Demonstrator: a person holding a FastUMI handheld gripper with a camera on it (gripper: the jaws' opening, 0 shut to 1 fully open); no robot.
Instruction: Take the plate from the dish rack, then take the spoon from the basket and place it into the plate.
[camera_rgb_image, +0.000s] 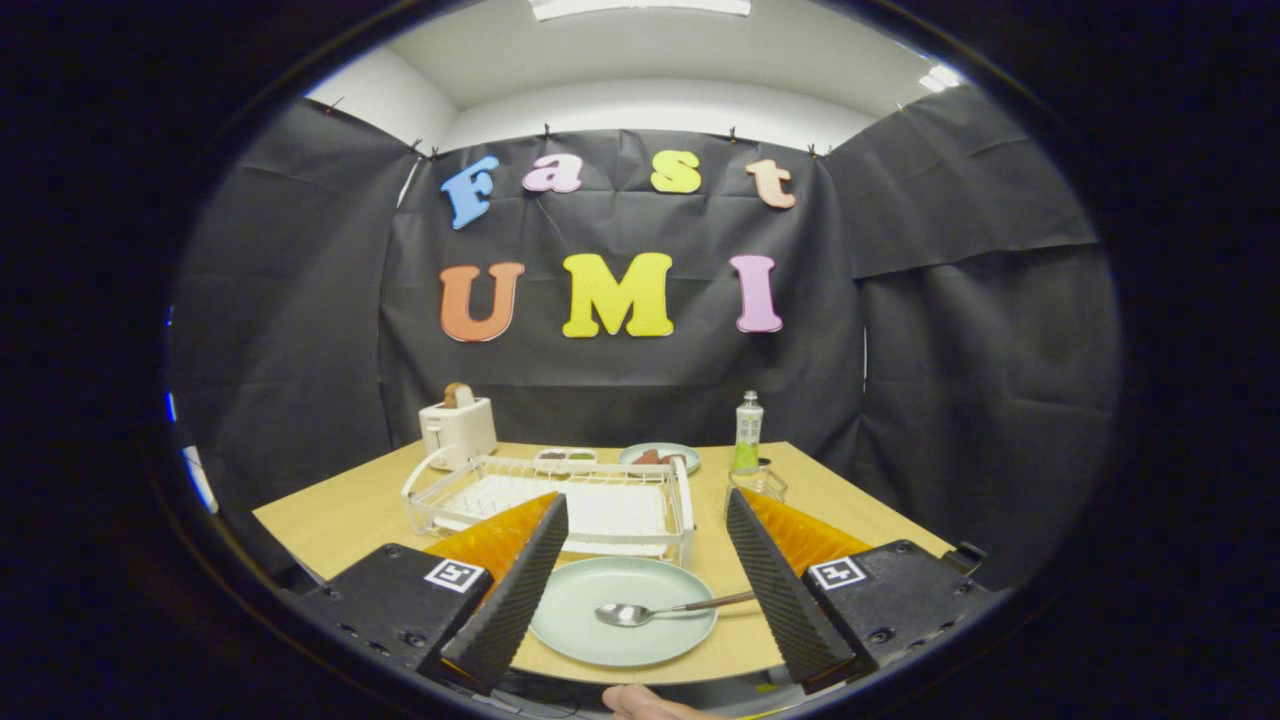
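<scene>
Spoon (640, 612) on plate (623, 611), between spread gripper (637, 590) fingers

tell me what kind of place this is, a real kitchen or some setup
Most likely a staged booth, not a real kitchen: black cloth walls surround one wooden table holding a dish rack, toaster and plate with a spoon. The hand-held gripper hangs open over the plate.

The gripper (640, 590) hangs with its fingers spread wide, and between them lies the pale green round plate (600, 630) with the metal spoon (640, 612) on it (its handle reaches toward the right finger). Just beyond, the white wire dish rack (560, 500) bars the way forward. Bare wooden table (330, 520) lies open left of the rack, while a small clear wire basket (758, 484) and green-and-white bottle (748, 432) stand to its right.
</scene>
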